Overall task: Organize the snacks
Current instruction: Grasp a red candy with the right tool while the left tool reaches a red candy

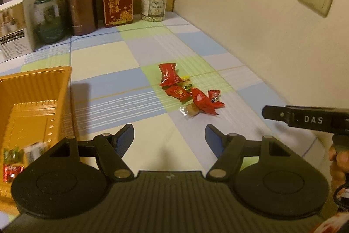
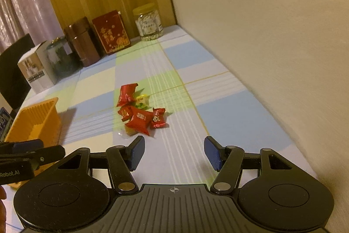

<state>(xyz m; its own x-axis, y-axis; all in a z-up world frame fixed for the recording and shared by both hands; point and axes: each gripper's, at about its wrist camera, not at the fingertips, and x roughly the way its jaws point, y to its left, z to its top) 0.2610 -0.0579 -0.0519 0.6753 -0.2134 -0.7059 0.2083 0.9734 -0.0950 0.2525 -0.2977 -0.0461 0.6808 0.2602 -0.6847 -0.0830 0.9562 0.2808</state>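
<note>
A small heap of red-wrapped snacks (image 1: 189, 91) (image 2: 139, 110) lies mid-table on the checked cloth, with a clear-wrapped tan sweet (image 1: 189, 111) (image 2: 128, 131) at its near edge. My left gripper (image 1: 169, 137) hovers just short of the heap, open, nothing between its blue pads. An orange tray (image 1: 41, 88) (image 2: 37, 121) stands to the left; a few wrapped snacks (image 1: 13, 163) lie in it. My right gripper (image 2: 174, 151) is open and empty, near the heap and slightly right of it. Its black body (image 1: 305, 119) shows at the right edge of the left wrist view.
Along the back stand a white box (image 1: 16, 25), a green jar (image 1: 49, 19), a brown canister (image 1: 80, 6), a red packet (image 1: 118, 3) and a clear jar of sweets (image 1: 153, 3). A wall (image 1: 250, 25) with sockets borders the table's right side.
</note>
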